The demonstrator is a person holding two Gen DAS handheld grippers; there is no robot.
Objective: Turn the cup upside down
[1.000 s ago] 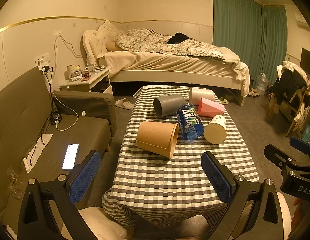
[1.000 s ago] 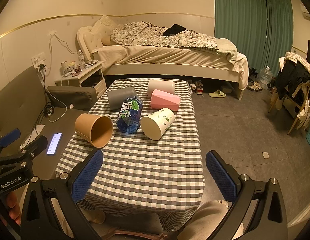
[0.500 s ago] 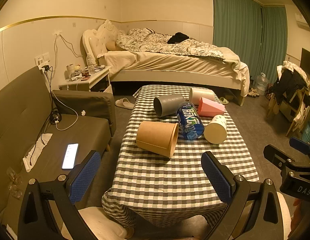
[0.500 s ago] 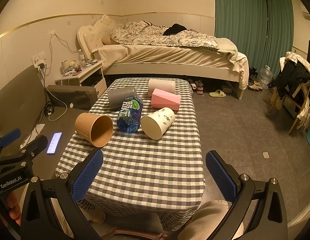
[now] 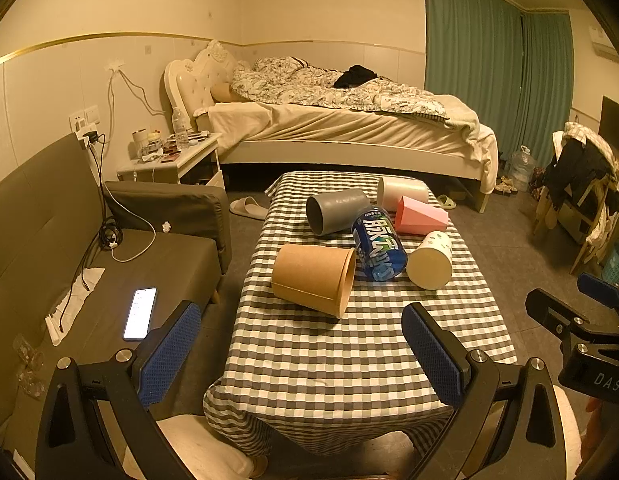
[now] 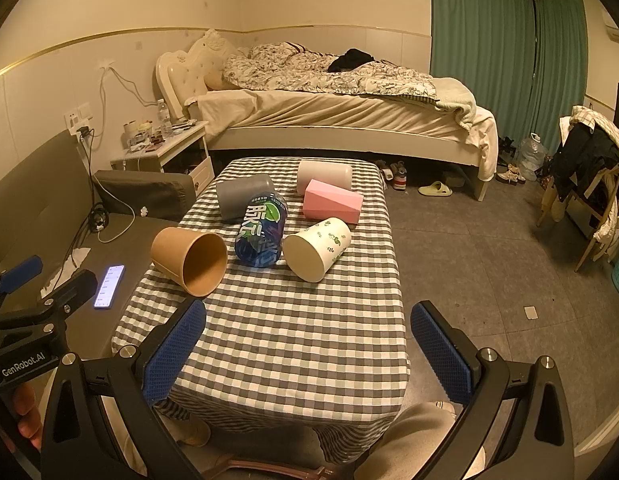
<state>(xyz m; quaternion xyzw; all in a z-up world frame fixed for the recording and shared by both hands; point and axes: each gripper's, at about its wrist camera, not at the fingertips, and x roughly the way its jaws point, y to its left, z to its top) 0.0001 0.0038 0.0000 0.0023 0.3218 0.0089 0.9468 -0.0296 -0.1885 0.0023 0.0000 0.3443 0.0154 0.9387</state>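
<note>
Several cups lie on their sides on a checked table [image 5: 337,356] [image 6: 301,332]: a brown paper cup [image 5: 313,278] [image 6: 187,260], a white leaf-print cup [image 5: 429,266] [image 6: 317,248], a grey cup [image 5: 335,211] [image 6: 243,196], a pink cup [image 5: 421,215] [image 6: 331,201], a pale cup [image 5: 401,193] [image 6: 323,172] and a blue can-like cup [image 5: 378,250] [image 6: 261,236]. My left gripper [image 5: 301,356] is open and empty above the table's near edge. My right gripper [image 6: 305,354] is open and empty, also short of the cups.
A grey sofa [image 5: 89,276] with a lit phone [image 5: 139,313] [image 6: 109,286] stands left of the table. A bed [image 5: 349,128] is behind it, a nightstand [image 5: 169,160] at back left, a chair with clothes [image 5: 581,184] at right. Bare floor [image 6: 489,260] lies right of the table.
</note>
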